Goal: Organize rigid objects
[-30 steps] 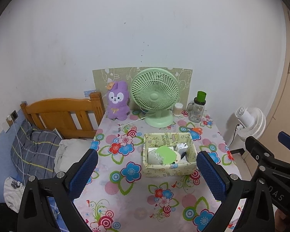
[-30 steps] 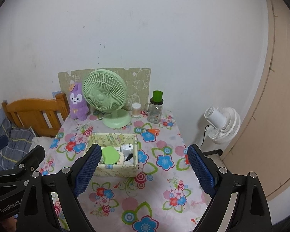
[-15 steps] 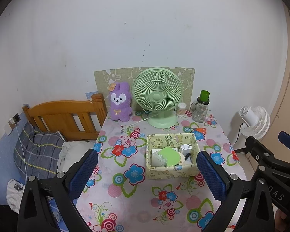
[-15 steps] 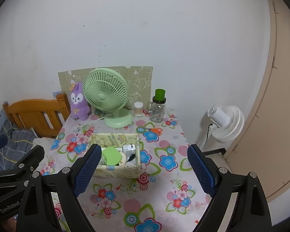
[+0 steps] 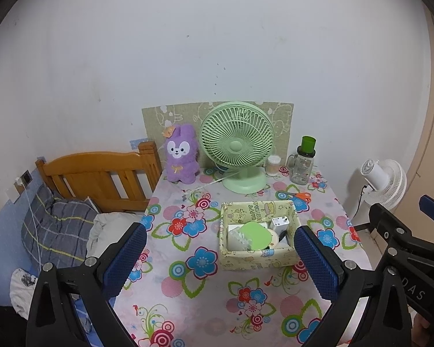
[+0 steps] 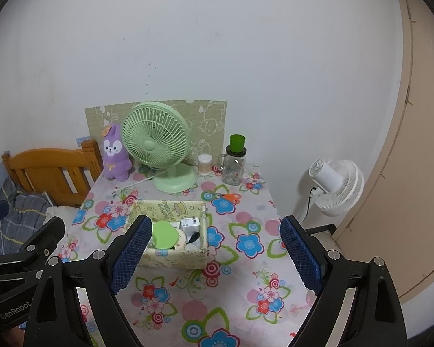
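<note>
A pale yellow patterned box (image 5: pixel 257 257) (image 6: pixel 173 257) stands mid-table and holds a green round lid (image 5: pixel 254 235) (image 6: pixel 165 234), a white charger plug (image 5: pixel 280 222) (image 6: pixel 190 225) and other small items. Orange-handled scissors (image 5: pixel 299 195) (image 6: pixel 227 196) lie behind it. My left gripper (image 5: pixel 220 257) is open and empty, held above the table's near part, short of the box. My right gripper (image 6: pixel 215 256) is open and empty, with its left finger in front of the box's left end.
The table has a floral cloth (image 5: pixel 188 260). At the back stand a green desk fan (image 5: pixel 237 147) (image 6: pixel 156 144), a purple plush rabbit (image 5: pixel 180 157), a cotton-swab jar (image 5: pixel 273 165) and a glass bottle with green cap (image 5: pixel 303 160). A wooden bed headboard (image 5: pixel 101 173) is left, a white floor fan (image 5: pixel 384 182) right.
Both grippers have drawn back and slightly up from the table; the box and fan look a little farther and shifted right. Nothing on the table moved. Jaws stay open.
</note>
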`<state>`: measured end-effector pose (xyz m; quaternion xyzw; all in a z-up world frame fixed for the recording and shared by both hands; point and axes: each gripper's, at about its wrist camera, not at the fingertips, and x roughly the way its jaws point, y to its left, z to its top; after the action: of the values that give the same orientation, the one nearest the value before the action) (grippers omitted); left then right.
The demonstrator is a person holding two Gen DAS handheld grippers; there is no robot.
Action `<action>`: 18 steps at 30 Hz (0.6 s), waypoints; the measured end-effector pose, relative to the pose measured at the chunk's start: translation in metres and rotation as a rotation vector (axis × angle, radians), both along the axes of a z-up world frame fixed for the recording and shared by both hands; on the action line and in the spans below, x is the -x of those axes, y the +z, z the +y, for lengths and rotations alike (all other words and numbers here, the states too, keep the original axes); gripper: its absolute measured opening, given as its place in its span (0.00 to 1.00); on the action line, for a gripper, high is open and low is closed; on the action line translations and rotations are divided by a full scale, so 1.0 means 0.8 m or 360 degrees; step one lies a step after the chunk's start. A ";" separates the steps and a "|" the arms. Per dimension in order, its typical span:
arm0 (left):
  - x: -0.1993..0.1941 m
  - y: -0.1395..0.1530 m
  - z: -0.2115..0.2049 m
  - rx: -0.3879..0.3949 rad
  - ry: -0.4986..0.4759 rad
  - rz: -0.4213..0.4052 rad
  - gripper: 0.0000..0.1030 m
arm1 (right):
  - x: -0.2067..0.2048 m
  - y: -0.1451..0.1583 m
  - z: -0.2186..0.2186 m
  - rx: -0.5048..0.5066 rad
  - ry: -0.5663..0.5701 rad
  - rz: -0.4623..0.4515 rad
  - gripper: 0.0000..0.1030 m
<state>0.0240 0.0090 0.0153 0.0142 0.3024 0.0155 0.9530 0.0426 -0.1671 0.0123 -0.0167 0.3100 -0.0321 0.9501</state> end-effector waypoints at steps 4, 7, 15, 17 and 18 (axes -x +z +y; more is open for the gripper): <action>0.001 0.000 -0.001 0.0003 -0.0002 0.0001 1.00 | 0.001 -0.001 0.000 -0.0001 0.0004 -0.0006 0.90; 0.001 0.000 -0.002 0.0006 -0.0008 0.0006 1.00 | 0.001 -0.001 -0.001 -0.0002 -0.0002 -0.0002 0.90; 0.001 0.004 -0.003 0.0006 -0.0028 -0.0009 1.00 | 0.002 0.003 -0.004 -0.0010 -0.0015 -0.0012 0.90; -0.001 0.004 -0.002 0.0014 -0.0029 -0.0003 1.00 | 0.003 0.003 -0.004 -0.0005 -0.0017 -0.0014 0.90; -0.001 0.003 -0.001 0.0017 -0.0031 -0.0001 1.00 | 0.003 0.003 -0.003 -0.0005 -0.0018 -0.0014 0.90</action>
<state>0.0249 0.0080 0.0180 0.0121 0.3019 0.0046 0.9533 0.0402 -0.1695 0.0150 -0.0132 0.3060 -0.0369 0.9512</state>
